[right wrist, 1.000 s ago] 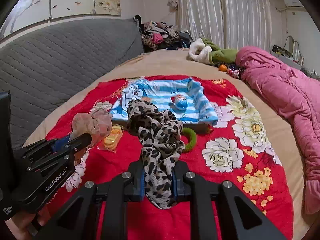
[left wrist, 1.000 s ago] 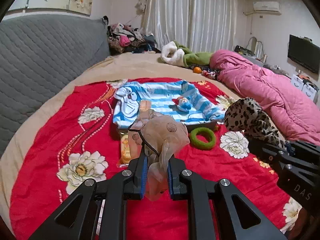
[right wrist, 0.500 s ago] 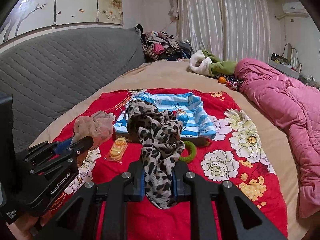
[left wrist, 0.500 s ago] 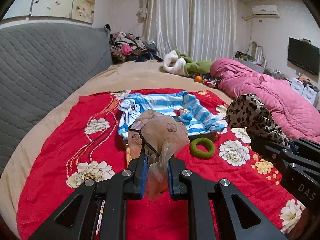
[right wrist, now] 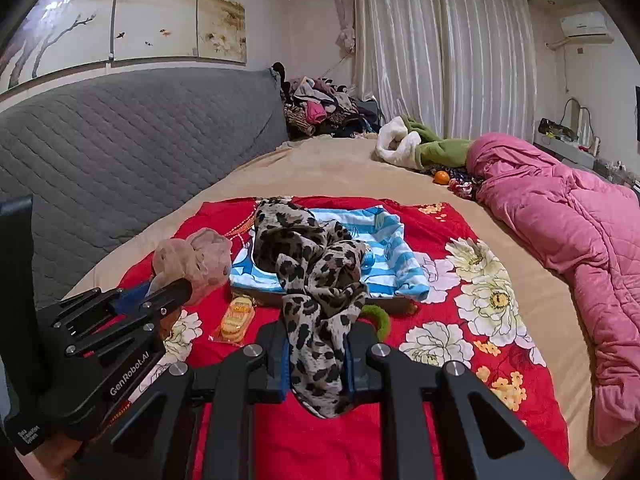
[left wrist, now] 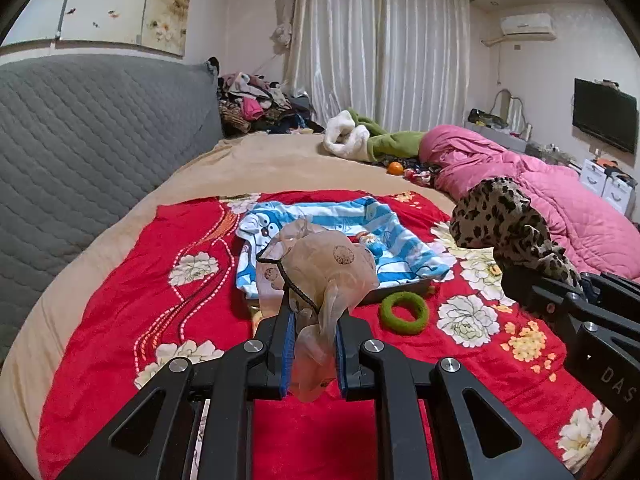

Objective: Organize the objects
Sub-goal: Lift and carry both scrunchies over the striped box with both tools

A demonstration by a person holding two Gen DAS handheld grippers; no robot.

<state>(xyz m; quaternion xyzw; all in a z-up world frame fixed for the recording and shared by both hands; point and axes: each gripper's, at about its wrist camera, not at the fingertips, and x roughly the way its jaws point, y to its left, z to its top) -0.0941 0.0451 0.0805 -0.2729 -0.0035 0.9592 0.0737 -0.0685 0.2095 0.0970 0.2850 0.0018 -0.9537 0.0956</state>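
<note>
My left gripper (left wrist: 311, 326) is shut on a sheer beige dotted cloth (left wrist: 320, 268) and holds it above the red flowered blanket (left wrist: 132, 304). It also shows at the left of the right wrist view (right wrist: 192, 260). My right gripper (right wrist: 316, 354) is shut on a leopard-print cloth (right wrist: 312, 264), which also shows at the right of the left wrist view (left wrist: 500, 216). A tray (left wrist: 400, 292) draped with a blue striped garment (left wrist: 340, 216) lies on the blanket beyond both grippers. A small toy (left wrist: 366, 239) lies on the garment.
A green ring (left wrist: 404, 312) lies in front of the tray. A packet of orange snacks (right wrist: 236, 316) lies left of it. A pink quilt (right wrist: 580, 232) fills the right side of the bed. A grey headboard (left wrist: 80, 140) stands at the left.
Both grippers have risen and drawn back from the tray with their cloths still held. The tray and blanket look smaller and farther away now.
</note>
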